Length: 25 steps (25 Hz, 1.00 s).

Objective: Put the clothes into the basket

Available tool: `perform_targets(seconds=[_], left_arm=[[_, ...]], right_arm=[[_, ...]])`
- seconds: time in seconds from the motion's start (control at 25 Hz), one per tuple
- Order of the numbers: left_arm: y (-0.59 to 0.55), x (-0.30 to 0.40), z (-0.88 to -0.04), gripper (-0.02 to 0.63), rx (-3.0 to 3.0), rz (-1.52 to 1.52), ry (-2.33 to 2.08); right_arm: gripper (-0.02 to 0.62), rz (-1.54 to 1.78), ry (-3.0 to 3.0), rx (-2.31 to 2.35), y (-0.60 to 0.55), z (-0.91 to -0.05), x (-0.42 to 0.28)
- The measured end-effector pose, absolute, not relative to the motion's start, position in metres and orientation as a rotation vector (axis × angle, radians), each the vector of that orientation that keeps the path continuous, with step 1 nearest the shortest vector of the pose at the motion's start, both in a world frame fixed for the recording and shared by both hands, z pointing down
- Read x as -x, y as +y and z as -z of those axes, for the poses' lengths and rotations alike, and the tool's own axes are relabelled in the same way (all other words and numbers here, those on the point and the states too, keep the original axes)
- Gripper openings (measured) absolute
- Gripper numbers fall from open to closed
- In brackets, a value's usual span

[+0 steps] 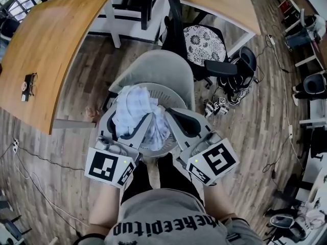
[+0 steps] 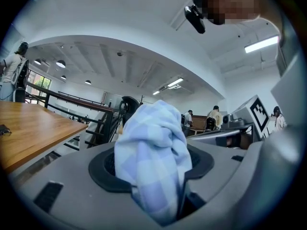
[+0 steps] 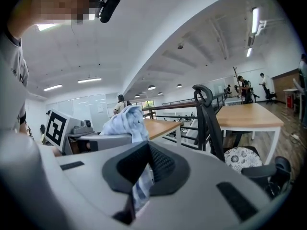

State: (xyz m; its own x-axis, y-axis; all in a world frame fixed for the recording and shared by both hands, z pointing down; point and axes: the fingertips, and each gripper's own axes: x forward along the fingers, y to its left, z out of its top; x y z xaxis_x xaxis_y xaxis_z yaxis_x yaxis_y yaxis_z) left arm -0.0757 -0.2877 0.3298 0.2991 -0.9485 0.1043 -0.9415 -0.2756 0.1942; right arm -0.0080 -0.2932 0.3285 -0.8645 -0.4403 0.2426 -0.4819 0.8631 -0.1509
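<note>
Both hand-held grippers are on the same piece of clothing, a pale blue checked shirt or cloth [image 1: 134,108]. It's bunched up between them, right over the grey slatted basket [image 1: 176,97]. The lower folds hang down inside the rim, while the top of the bundle sits above it. Left hand-held gripper [image 1: 122,129]: jaws clamped on a thick wad of the fabric, which bulges up and over the pads in the left gripper view. Right hand-held gripper [image 1: 176,124]: jaws nearly together, pinching a thin strip of the same cloth, and the rest of the bundle shows off to its left. The two point inward toward each other, approx level, with marker cubes toward the person. The basket is just in front of a grey chair [image 1: 158,65]; can't tell if it rests on the seat or the wood floor [image 1: 255,131]. Curved wooden surface [image 1: 46,55] is to the left, with a small dark gadget [image 1: 28,86] on it. A black chair w/ patterned cushion [image 1: 203,44] is behind, well apart from the basket.
</note>
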Motion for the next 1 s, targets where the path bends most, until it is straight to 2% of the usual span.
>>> perform_targets(seconds=[1.0], left_arm=[[-0.302,0.066,-0.403,0.275,-2.072,-0.045,-1.844]], right_arm=[[0.009,-0.427,-2.754,-0.411,-0.323,-0.399,0.01]])
